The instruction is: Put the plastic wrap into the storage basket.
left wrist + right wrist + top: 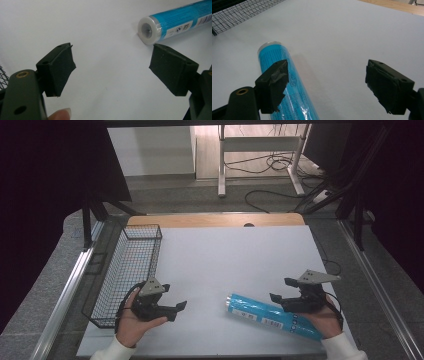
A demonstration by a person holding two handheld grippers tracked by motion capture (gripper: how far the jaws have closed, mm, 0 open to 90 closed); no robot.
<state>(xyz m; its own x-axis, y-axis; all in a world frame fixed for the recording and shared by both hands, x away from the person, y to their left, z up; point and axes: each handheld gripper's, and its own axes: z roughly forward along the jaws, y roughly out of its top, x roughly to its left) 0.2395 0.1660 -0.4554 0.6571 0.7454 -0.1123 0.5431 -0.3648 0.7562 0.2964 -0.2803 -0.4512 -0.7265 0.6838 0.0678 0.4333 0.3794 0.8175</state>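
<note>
A blue plastic-wrapped roll (272, 317) with white labels lies on its side on the white table (225, 260), near the front right. My right gripper (281, 289) hovers just behind the roll's right half, open and holding nothing. In the right gripper view the right gripper (327, 67) stands wide, with the roll (270, 56) passing under its left jaw and bare table between the jaws. My left gripper (174, 297) is open at the front left, a hand's width from the roll's white end. In the left gripper view my left gripper (112, 55) frames bare table, and the roll (175, 21) lies beyond the right jaw.
A black wire basket (142, 227) stands along the table's left edge, right behind my left hand; its mesh (237, 15) appears far off in the right gripper view. A wooden strip (215, 220) borders the table's far side. Cables and a desk frame lie on the floor beyond.
</note>
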